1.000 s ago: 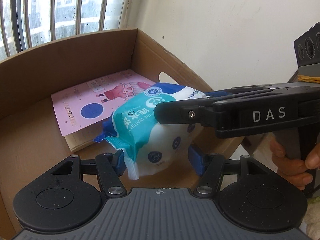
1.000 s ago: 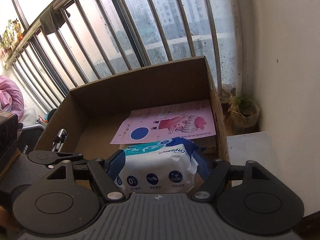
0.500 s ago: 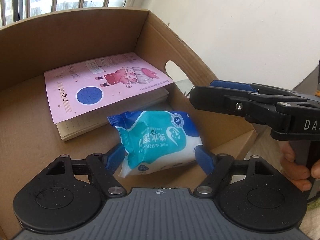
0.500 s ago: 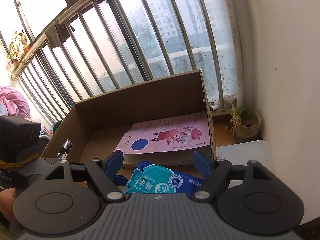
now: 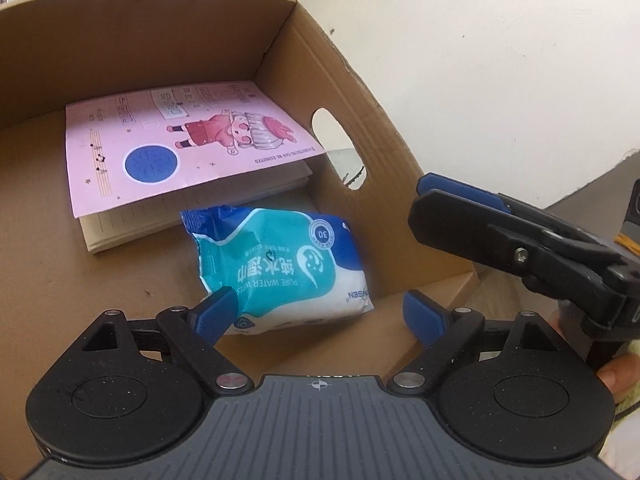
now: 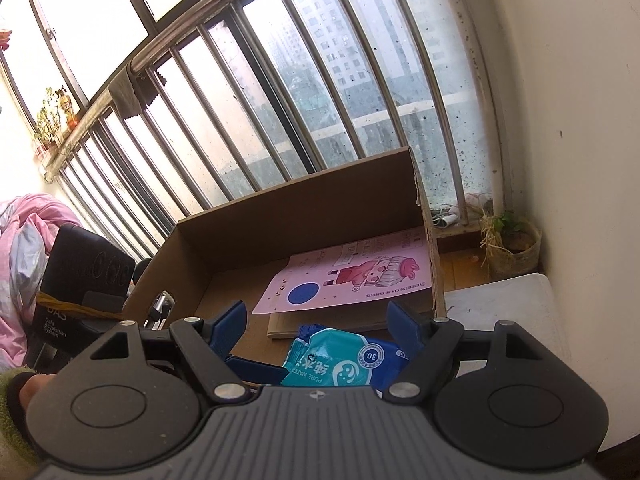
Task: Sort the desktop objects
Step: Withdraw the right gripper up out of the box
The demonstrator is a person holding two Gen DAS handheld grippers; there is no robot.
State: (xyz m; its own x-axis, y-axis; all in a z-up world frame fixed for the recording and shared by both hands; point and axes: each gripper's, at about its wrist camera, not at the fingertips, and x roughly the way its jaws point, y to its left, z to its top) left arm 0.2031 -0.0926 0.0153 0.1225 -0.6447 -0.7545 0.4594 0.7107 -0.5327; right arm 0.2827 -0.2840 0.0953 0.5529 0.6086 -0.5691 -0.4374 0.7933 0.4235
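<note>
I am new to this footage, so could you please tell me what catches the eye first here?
The teal and blue wet wipes pack lies on the floor of the cardboard box, just ahead of the left gripper, whose fingers are spread. Behind it a pink notebook lies flat. The right gripper hangs open above the pack.

The wipes pack (image 5: 280, 264) reads "PURE WATER WIPES" with a "30" in a round badge, the pink notebook (image 5: 180, 148) carries "EVERYTHING CAN BE EXPECTED", and the black unit (image 6: 76, 292) shows "DAS Data Acquisition System".
</note>
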